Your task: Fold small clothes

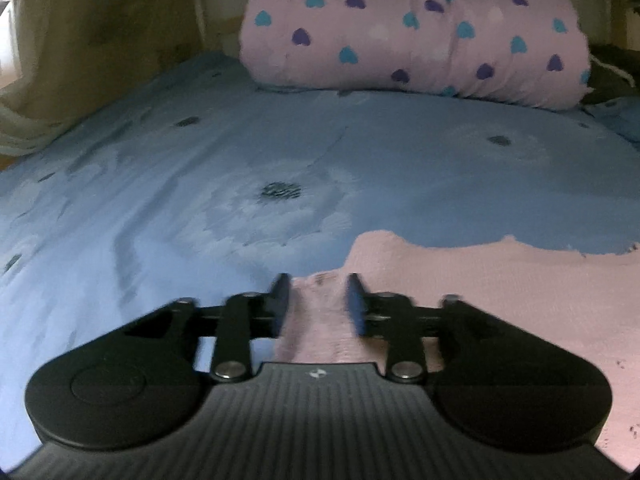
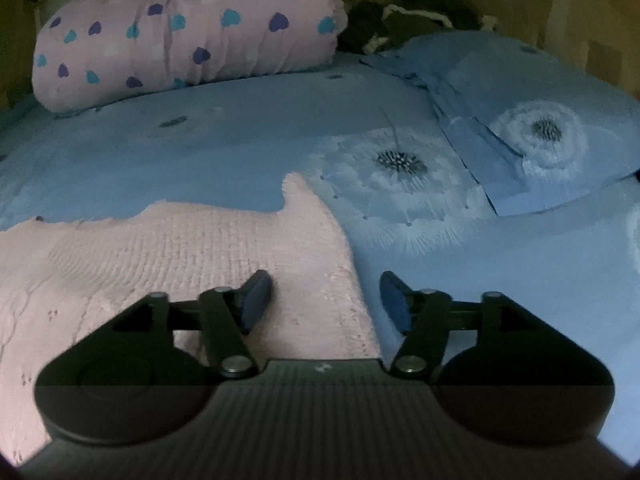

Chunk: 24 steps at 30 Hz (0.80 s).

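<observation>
A small pink knitted garment (image 1: 500,300) lies flat on the blue bedsheet (image 1: 200,184). My left gripper (image 1: 318,300) is open, low over the garment's left edge, with pink fabric between its fingers. In the right wrist view the same pink garment (image 2: 180,256) lies spread out, its right strap pointing away. My right gripper (image 2: 324,300) is open wide over the garment's right edge: the left finger is above pink fabric, the right finger above the sheet (image 2: 500,280).
A rolled pink duvet with blue and purple hearts (image 1: 412,32) (image 2: 188,32) lies across the far end of the bed. A blue dandelion-print pillow (image 2: 532,132) sits at far right, dark clothes (image 2: 400,20) behind it. A curtain (image 1: 80,48) hangs at left.
</observation>
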Available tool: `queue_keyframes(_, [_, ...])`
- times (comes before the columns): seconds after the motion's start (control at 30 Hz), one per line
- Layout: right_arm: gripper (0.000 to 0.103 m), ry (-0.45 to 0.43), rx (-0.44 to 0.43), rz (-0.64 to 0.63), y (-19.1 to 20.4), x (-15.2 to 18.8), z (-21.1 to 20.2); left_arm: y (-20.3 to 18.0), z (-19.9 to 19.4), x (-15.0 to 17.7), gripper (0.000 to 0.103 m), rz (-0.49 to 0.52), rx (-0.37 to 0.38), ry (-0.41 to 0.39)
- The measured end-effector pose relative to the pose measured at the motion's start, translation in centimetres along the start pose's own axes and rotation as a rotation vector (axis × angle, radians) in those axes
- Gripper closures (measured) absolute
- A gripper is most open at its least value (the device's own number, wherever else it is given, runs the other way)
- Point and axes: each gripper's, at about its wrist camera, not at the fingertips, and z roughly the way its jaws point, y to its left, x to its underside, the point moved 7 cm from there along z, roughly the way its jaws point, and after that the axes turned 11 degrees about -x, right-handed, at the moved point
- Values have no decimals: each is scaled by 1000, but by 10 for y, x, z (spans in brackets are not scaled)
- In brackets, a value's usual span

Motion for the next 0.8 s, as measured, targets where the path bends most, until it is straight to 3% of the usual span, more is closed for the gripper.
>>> queue_keyframes(0.1, [31, 10, -10, 42, -6, 0, 1, 10, -13, -4, 48, 7, 16, 0])
queue_keyframes(0.23, [30, 12, -18, 39, -5, -4, -3, 28, -46, -6, 30, -30, 42, 9])
queue_keyframes(0.37, [30, -48, -10, -11, 4, -14, -23, 39, -71, 5, 26, -19, 74, 67])
queue_keyframes(0.53, [30, -127, -70, -37, 24, -26, -70, 53, -101, 20, 20, -14, 107, 102])
queue_keyframes(0.8, [30, -95, -135, -8, 45, 3, -122, 56, -141, 42, 15, 28, 187, 131])
